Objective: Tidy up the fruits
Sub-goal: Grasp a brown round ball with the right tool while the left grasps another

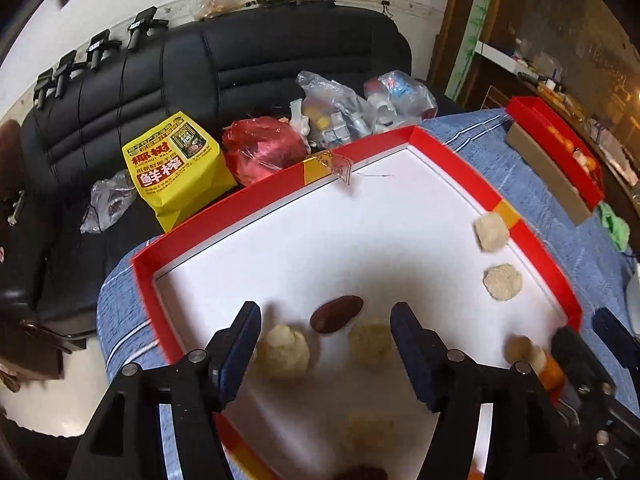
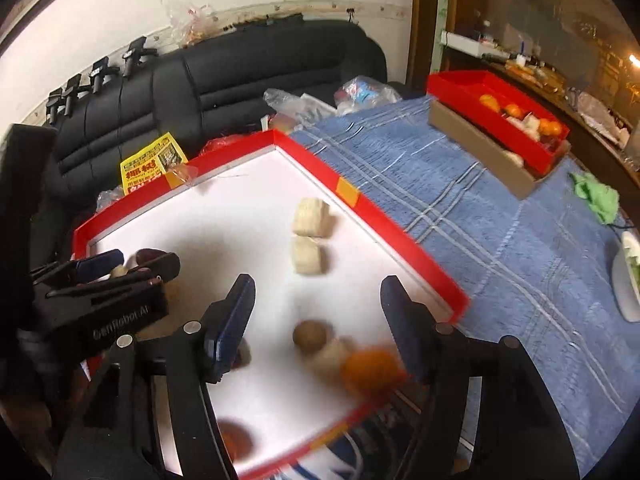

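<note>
Left gripper: my left gripper (image 1: 324, 320) hangs over the white tray (image 1: 400, 208) with jaws apart, pads pressing on nothing — released.
Between its fingers: a dark brown date-like fruit (image 1: 337, 313) lies just ahead; a pale lumpy piece (image 1: 283, 351) sits by the left finger, another pale piece (image 1: 370, 345) by the right.
Right gripper: my right gripper (image 2: 318, 308) is likewise unclenched above the tray's near corner, gripping nothing.
Below it: a round brown fruit (image 2: 311, 335), a cream-coloured piece (image 2: 334, 356) and a blurred orange fruit (image 2: 370, 368) lie together between the fingers, touching or nearly so.
Further ahead: two pale ribbed blocks (image 2: 310, 236), one behind the other, near the red rim (image 2: 380, 216).
Doing it well: I judge this a moment between drops — settle on one piece, straddle it squarely, close gently; the clustered trio needs separating first.
Textures: tray floor smooth and matt; pale pieces rough, crumbly-looking; date glossy; blue cloth (image 2: 500, 240) woven, striped.
Source: red box (image 2: 500, 120) of fruit, well beyond my right gripper.
</note>
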